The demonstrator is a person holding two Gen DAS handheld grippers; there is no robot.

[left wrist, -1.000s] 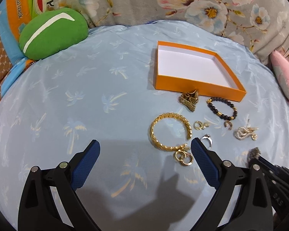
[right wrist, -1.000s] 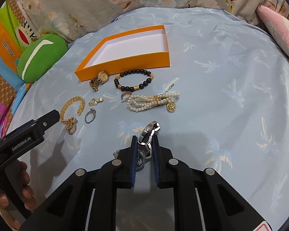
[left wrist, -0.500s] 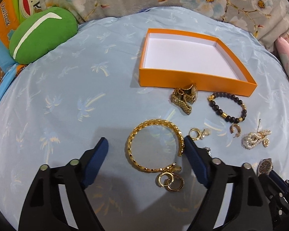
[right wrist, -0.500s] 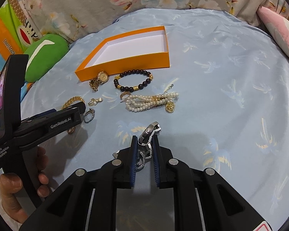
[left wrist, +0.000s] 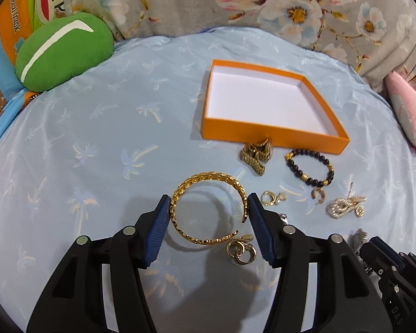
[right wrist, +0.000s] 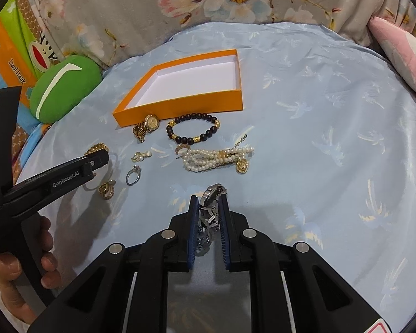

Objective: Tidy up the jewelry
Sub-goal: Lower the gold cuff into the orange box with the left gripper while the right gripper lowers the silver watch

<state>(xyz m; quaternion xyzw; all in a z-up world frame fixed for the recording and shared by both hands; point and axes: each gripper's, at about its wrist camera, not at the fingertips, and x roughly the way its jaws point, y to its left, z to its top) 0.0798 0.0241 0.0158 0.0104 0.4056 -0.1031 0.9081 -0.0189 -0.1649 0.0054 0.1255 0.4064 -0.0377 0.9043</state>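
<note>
On the blue cloth lies a gold bangle (left wrist: 208, 179), and my left gripper (left wrist: 208, 198) brackets it. Its jaws are closing, and both blue pads touch the bangle's outer sides. My right gripper (right wrist: 208, 198) is shut on a silver watch (right wrist: 212, 191), held low over the cloth. An orange box (left wrist: 274, 136) with a white, bare floor sits behind. In front of the box lie a gold watch (left wrist: 256, 152), a black bead bracelet (left wrist: 294, 166), a pearl bracelet (left wrist: 344, 206), gold earrings (left wrist: 241, 249) and a silver ring (right wrist: 132, 173).
A green cushion (left wrist: 61, 52) lies at the back left and a pink pillow (right wrist: 402, 52) at the right edge. Floral fabric rises behind the cloth. A person's hand (right wrist: 16, 263) holds the left gripper's handle at the lower left of the right wrist view.
My left gripper has come forward over the gold bangle, and its jaws have narrowed from wide apart to against the bangle's sides. The right gripper has kept still with the silver watch.
</note>
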